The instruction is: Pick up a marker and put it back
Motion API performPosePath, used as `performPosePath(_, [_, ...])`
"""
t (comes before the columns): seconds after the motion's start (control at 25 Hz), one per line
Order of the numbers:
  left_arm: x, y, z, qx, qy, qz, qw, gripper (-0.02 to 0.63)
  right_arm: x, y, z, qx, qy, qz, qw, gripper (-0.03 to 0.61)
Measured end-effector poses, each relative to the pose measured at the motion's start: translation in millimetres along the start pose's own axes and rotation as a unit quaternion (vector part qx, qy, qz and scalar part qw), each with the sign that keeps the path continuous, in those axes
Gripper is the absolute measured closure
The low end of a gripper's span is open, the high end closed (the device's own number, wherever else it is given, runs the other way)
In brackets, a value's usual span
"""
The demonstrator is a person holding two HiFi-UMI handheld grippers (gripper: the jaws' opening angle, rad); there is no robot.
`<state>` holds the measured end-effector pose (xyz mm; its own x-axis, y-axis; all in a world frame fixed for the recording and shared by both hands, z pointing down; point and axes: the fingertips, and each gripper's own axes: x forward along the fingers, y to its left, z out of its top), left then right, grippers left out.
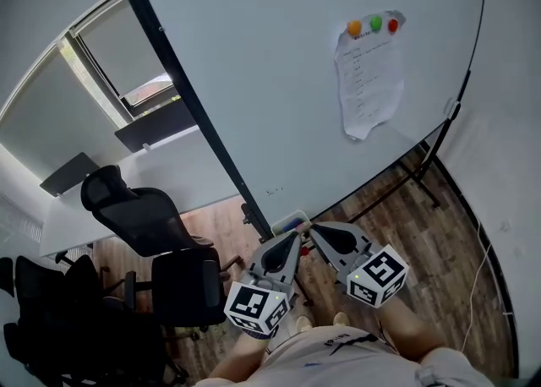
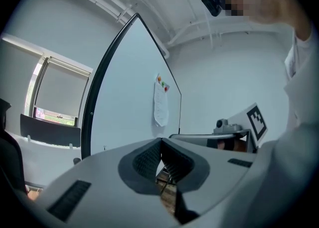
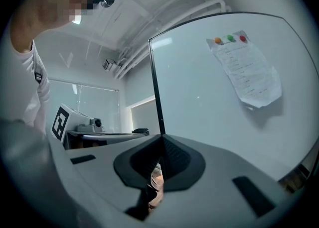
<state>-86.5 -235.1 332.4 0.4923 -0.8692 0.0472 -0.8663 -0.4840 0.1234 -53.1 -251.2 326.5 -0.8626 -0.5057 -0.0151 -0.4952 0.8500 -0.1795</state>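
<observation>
Blue marker (image 1: pixel 292 226) lies in tray (image 1: pixel 280 219), just beyond both closed jaws.

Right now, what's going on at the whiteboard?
A person holds a tool in each hand before a whiteboard. The left tool and right tool are both shut and empty, side by side near the small tray at the board's lower edge. No marker is held; a blue item lies in the tray.

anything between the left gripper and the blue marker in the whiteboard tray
Nothing visible: the left gripper, shut and empty, points at the blue marker in the small white tray; the right gripper sits beside it, not across.
</observation>
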Motion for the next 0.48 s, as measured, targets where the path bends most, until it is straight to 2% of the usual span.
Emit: performPosePath(0.48, [-0.4,-3.7,0.6,-0.002,-0.002,0.001,1.0000,0.603,-3.0,2.1,4.8,-0.013,0.004,-0.004,1.000,0.566])
